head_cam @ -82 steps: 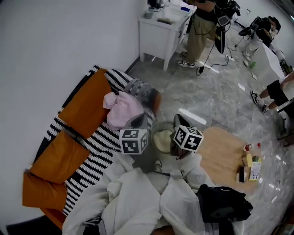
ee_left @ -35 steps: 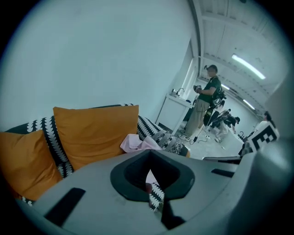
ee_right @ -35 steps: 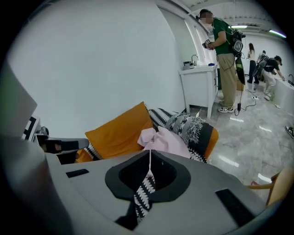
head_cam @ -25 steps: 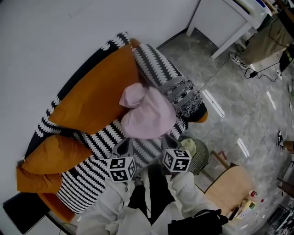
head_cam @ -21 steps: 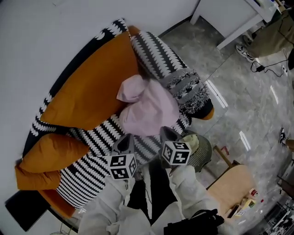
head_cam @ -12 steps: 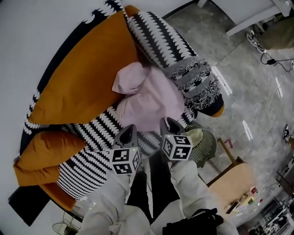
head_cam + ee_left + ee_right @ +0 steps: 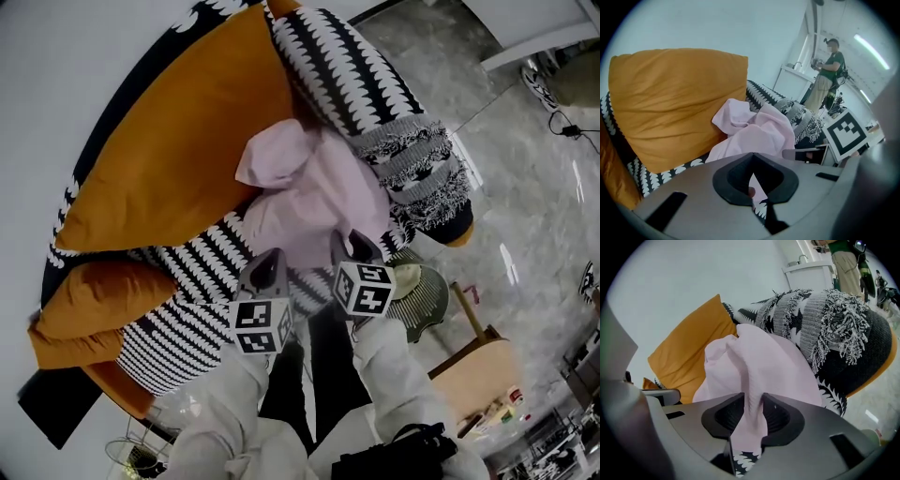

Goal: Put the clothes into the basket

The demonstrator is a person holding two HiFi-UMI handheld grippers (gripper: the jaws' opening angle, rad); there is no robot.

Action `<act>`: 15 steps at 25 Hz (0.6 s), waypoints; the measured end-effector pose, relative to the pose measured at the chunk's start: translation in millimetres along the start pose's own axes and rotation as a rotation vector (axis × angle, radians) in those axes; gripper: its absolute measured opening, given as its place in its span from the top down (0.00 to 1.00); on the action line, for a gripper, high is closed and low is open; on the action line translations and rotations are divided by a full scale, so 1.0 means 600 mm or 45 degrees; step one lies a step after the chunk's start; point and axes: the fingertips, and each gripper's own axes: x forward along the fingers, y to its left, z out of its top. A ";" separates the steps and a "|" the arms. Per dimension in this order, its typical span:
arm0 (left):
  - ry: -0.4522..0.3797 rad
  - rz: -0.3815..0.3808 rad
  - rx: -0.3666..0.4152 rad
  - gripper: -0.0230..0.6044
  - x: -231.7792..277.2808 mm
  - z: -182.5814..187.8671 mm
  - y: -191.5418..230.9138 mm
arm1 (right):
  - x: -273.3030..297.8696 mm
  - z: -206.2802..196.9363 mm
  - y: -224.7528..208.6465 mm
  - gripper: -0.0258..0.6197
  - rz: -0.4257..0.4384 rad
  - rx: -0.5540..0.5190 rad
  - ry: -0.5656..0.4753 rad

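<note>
A crumpled pink garment (image 7: 319,202) lies on the striped sofa cover, against the orange back cushion. In the right gripper view the garment (image 7: 754,366) fills the middle, and a fold of it stands between the jaws of my right gripper (image 7: 751,413), which are opening. My right gripper (image 7: 358,244) sits at the garment's near edge. My left gripper (image 7: 270,258) hovers just left of it with jaws together; pink cloth (image 7: 759,131) lies beyond my left gripper (image 7: 751,180). A round basket (image 7: 429,302) holding a pale cloth (image 7: 405,277) stands on the floor to the right.
Orange cushions (image 7: 169,150) and a fringed black-and-white cushion (image 7: 412,159) surround the garment. A wooden board (image 7: 478,375) with small items lies on the marble floor beyond the basket. A person (image 7: 827,70) stands by a white cabinet in the background.
Both grippers have sunk toward the pink garment on the sofa, which now shows larger and closer. The basket has stayed at the right.
</note>
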 end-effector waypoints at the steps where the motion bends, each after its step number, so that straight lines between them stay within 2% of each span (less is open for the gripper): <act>1: -0.001 0.001 -0.004 0.95 -0.001 0.003 0.003 | 0.004 0.000 -0.001 0.77 -0.008 0.006 0.008; 3: -0.003 0.003 -0.011 0.95 -0.003 0.008 0.007 | 0.008 0.001 -0.003 0.79 -0.028 0.021 0.020; 5: -0.006 0.007 -0.012 0.95 -0.006 0.012 0.009 | 0.006 0.004 -0.004 0.89 -0.040 0.023 0.024; 15: -0.052 0.003 0.003 0.95 -0.075 0.051 -0.017 | -0.072 0.039 0.049 0.92 0.058 -0.041 -0.014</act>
